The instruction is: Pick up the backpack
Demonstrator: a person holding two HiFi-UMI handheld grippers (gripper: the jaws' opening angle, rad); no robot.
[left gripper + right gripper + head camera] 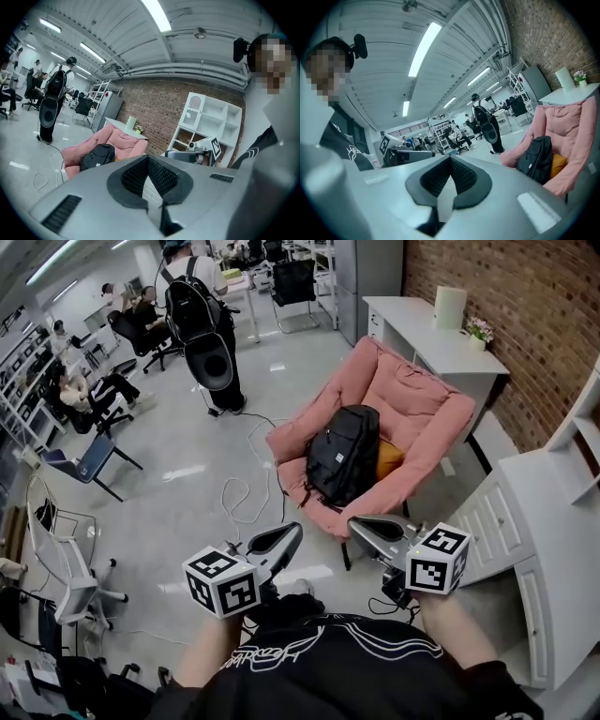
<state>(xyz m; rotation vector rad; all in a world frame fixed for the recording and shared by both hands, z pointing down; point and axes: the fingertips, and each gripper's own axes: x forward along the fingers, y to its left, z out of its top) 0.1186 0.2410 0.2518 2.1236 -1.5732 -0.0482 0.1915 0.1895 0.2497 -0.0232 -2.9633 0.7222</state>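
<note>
both pairs of jaws are pressed together with nothing between them. the left gripper (pixel 292 532) and the right gripper (pixel 356 522) are held side by side in front of the person, tips aimed at the chair (pixel 427 395), neither touching anything. the backpack (pixel 345 454) is black and sits on the pink chair's seat just beyond the tips, apart from both. it leans back against the chair's back, its long axis running from the seat's front edge up towards the back, its front face turned out into the room. an orange cushion (pixel 389 457) is tucked beside it, on the side nearer the brick wall.
</note>
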